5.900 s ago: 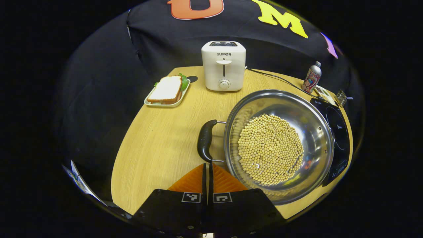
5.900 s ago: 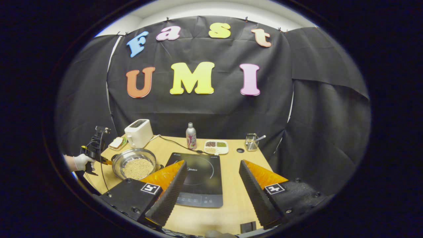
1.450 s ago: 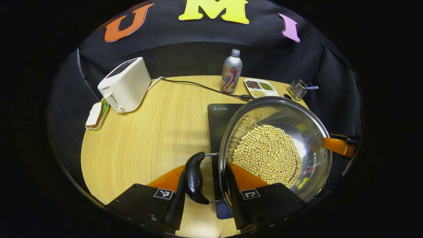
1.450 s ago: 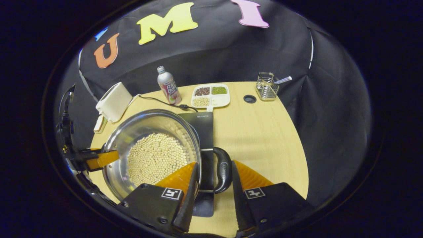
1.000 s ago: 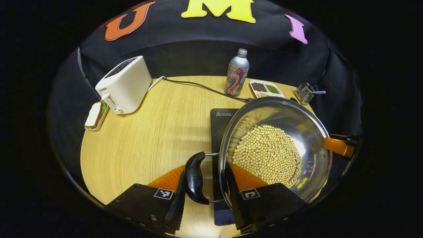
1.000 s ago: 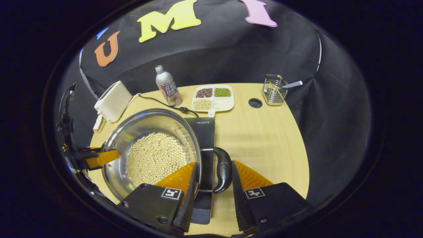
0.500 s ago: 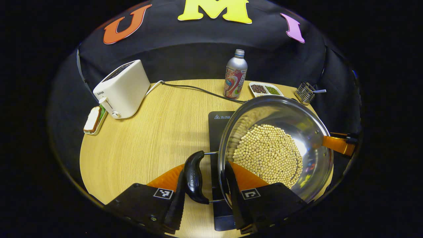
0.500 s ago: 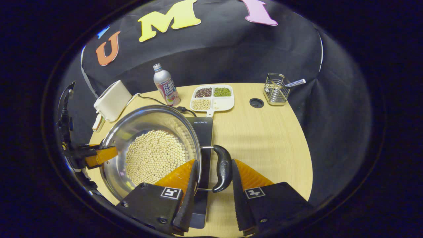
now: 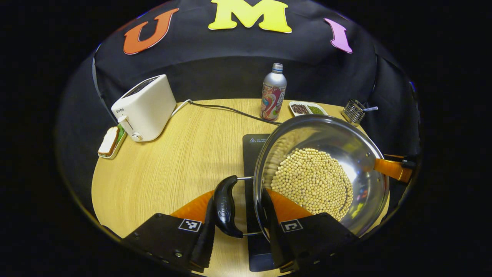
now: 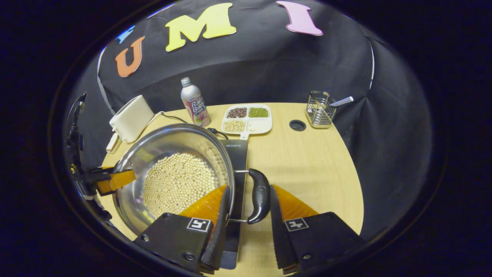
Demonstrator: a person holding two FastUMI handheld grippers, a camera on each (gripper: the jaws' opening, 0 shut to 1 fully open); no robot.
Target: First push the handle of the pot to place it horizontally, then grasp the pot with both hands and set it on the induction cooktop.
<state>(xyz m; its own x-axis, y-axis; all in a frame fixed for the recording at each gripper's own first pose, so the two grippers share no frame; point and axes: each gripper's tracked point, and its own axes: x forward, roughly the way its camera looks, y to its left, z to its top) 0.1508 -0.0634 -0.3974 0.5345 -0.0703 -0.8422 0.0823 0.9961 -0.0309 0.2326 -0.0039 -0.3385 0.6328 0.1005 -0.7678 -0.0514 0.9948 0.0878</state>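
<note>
A steel pot [image 9: 357, 138] [image 10: 153, 148] full of pale beans hangs over the black induction cooktop [image 9: 253, 144] [image 10: 236, 154]; I cannot tell whether it touches it. In the left gripper view, my left gripper [image 9: 237, 198] is shut on the pot's black handle [image 9: 225, 206], one finger outside the handle and one inside the pot wall. My right gripper [image 10: 248, 190] clamps the opposite black handle [image 10: 259, 196] the same way. Each gripper also shows at the pot's far rim in the other's view: the right gripper [image 9: 390, 169] and the left gripper [image 10: 111, 181].
At the back of the round wooden table [image 9: 184, 154] stand a white toaster [image 9: 144, 107], a sandwich plate [image 9: 109, 136], a drink bottle [image 9: 273, 92], a sectioned dish of beans [image 10: 248, 117] and a wire holder [image 10: 319, 104]. A black cable [image 9: 230, 109] runs to the cooktop.
Since 5.9 s ago both grippers have closed on the pot's handles and the pot has moved over the cooktop. Over the last second the table things slid slightly lower in both views.
</note>
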